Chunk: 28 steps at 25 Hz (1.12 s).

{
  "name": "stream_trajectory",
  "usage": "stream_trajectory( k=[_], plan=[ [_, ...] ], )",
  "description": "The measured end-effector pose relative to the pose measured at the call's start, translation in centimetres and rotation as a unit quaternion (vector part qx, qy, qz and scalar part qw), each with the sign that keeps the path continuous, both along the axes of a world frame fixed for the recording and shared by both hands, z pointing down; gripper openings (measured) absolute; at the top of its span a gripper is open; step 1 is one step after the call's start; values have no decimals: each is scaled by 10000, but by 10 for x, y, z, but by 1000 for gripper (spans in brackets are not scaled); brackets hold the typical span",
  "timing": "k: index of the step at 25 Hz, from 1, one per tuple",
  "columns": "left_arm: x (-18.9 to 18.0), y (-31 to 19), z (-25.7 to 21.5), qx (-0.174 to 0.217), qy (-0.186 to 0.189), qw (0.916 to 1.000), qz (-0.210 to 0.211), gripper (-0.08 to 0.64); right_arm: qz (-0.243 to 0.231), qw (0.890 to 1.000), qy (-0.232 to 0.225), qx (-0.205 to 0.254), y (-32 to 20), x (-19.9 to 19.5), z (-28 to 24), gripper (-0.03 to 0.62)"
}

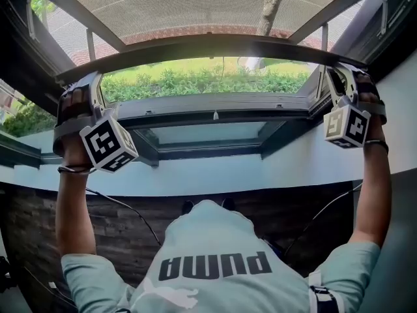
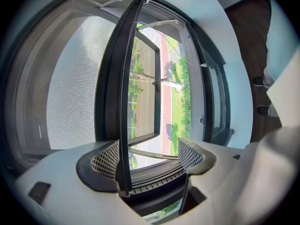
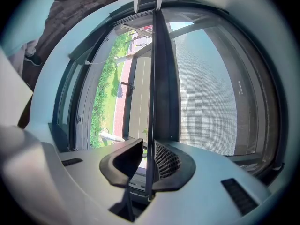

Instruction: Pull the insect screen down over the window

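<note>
Right gripper [image 3: 149,146] clamping screen bar [image 3: 161,78], left gripper [image 2: 147,144] jaws apart, mesh [image 1: 195,5] cropped

Tree trunk [image 1: 270,8], hedge [image 1: 195,80], brick path [image 1: 176,32] outside; cable [image 1: 124,205] against dark wall [image 1: 39,220].

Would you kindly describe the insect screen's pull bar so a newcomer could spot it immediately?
Start at the window frame ahead. Grey mesh covers its upper part; the pull bar is the dark rail along the mesh's lower edge. Unlike the other rails below, it has mesh above and greenery beneath.
</note>
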State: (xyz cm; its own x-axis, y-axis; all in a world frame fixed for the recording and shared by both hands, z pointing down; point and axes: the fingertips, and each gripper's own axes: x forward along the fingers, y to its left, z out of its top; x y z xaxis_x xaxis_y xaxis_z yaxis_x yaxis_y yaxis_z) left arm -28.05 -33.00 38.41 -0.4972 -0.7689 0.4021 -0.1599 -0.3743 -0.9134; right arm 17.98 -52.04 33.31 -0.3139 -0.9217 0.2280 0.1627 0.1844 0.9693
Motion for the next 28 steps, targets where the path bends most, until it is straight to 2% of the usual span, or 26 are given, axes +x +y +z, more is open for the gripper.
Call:
stream_trajectory(
  k=[5, 9, 13, 18, 23, 28],
  plan=[
    [4, 0, 26, -88, 3, 10000, -5, 380, -197, 9994, 10, -299, 13, -19, 15, 78],
    [4, 2, 45, -212, 127, 9997, 9, 380, -171, 9991, 134, -356, 10, -14, 35, 78],
    [4, 2, 45, -195, 108, 9998, -14, 380, -203, 9990, 77, -400, 12, -18, 36, 78],
    [4, 3, 57, -273, 69, 9996, -29, 380, -11, 9988, 271, -410, 5, -2, 56, 78],
    [4, 5, 92, -425, 130, 9990, -101, 379, 89, 9975, 364, -593, 3, 4, 95, 78],
    [6, 11, 159, -878, 308, 9956, -134, 379, 172, 9930, 645, -971, 5, 7, 163, 78]
  ],
)
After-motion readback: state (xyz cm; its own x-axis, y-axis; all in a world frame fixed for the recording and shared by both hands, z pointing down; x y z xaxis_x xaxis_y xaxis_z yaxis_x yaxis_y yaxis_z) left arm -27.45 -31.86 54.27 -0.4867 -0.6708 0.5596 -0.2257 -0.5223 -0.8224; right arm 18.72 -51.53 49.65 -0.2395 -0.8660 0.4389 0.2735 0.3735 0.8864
